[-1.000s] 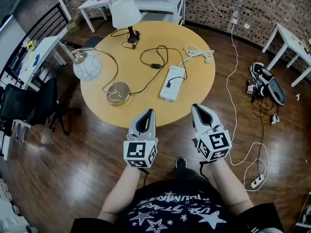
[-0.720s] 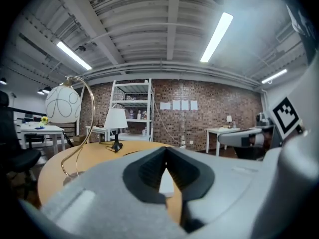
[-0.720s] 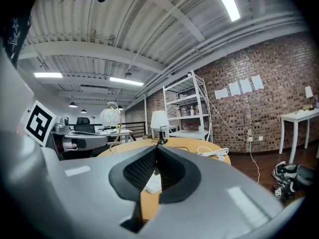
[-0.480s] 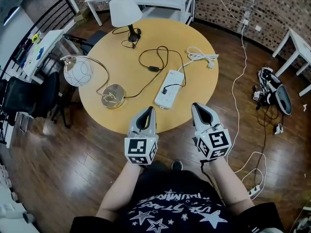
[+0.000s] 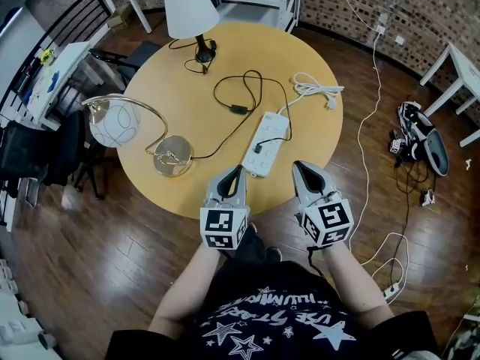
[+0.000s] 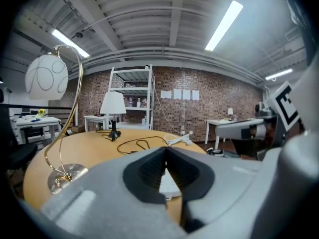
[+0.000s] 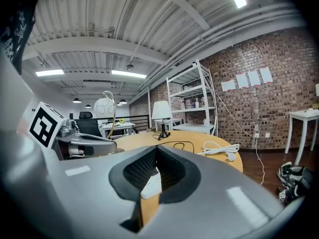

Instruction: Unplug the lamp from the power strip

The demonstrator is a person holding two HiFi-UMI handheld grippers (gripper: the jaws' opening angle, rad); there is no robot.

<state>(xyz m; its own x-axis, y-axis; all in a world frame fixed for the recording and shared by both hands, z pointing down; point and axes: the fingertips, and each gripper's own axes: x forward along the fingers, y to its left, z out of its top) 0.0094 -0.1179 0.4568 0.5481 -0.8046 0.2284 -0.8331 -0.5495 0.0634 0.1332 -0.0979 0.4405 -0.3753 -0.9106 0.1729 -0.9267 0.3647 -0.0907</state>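
A white power strip (image 5: 266,142) lies on the round wooden table (image 5: 225,43) with one black plug (image 5: 259,148) in it. The plug's black cord (image 5: 238,109) loops across the top toward the gold arc lamp's base (image 5: 174,156); its globe (image 5: 112,122) hangs over the left rim. My left gripper (image 5: 232,172) and right gripper (image 5: 302,167) hover side by side at the near rim, just short of the strip, both shut and empty. Beyond the shut tips the strip shows in the left gripper view (image 6: 169,183) and the right gripper view (image 7: 152,180).
A white-shade lamp (image 5: 187,11) stands at the table's far side with its own short cord. The strip's white cable (image 5: 315,87) is bundled at the right. Chairs (image 5: 45,148) stand left, white side tables and a shelf behind; gear (image 5: 420,133) and cables lie on the floor right.
The view has closed in on the table. Both grippers have moved forward from over the floor to the near rim, closer to the power strip. Their jaws stayed shut.
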